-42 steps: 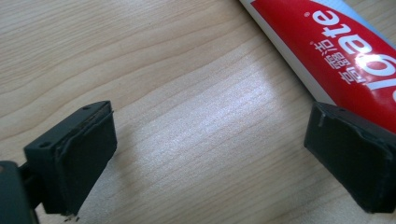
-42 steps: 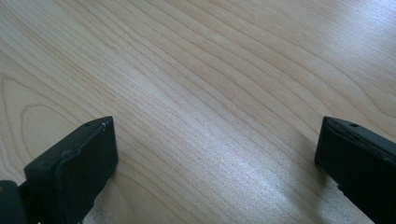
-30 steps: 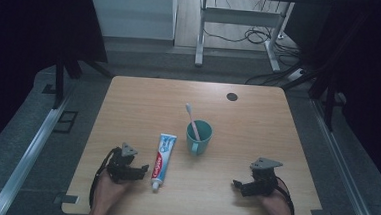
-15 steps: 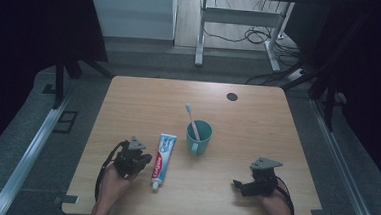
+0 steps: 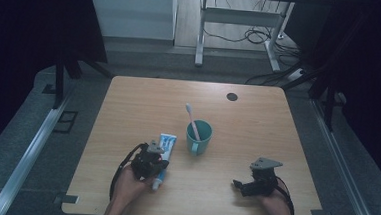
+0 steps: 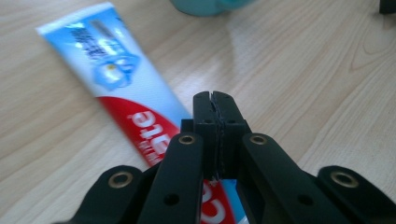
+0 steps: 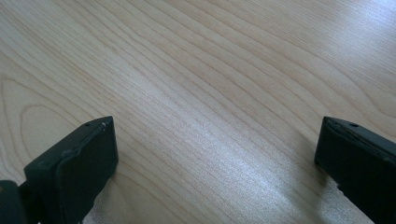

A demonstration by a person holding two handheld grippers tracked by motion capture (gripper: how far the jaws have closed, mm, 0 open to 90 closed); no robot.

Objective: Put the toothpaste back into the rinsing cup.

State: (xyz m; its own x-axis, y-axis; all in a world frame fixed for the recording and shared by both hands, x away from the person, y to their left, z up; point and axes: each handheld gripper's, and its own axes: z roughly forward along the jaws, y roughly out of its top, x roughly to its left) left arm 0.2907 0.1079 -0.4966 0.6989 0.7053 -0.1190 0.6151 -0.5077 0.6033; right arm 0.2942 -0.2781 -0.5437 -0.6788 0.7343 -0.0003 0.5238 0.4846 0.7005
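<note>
Lying flat near the table's [image 5: 129,98] front edge, left of centre, the toothpaste tube [image 5: 165,147] runs front to back, cap toward the person. Above its lower half hovers the left gripper [image 6: 215,100], jaws clenched together on nothing. The right gripper [image 5: 238,184] rests released near the front-right corner. Dark room, cables beyond.

one toothpaste tube [image 5: 164,153], one toothbrush [image 5: 192,121], one teal cup [image 5: 198,136], two grippers: left [image 5: 161,162], right [image 5: 236,183], one table [image 5: 144,99].
</note>
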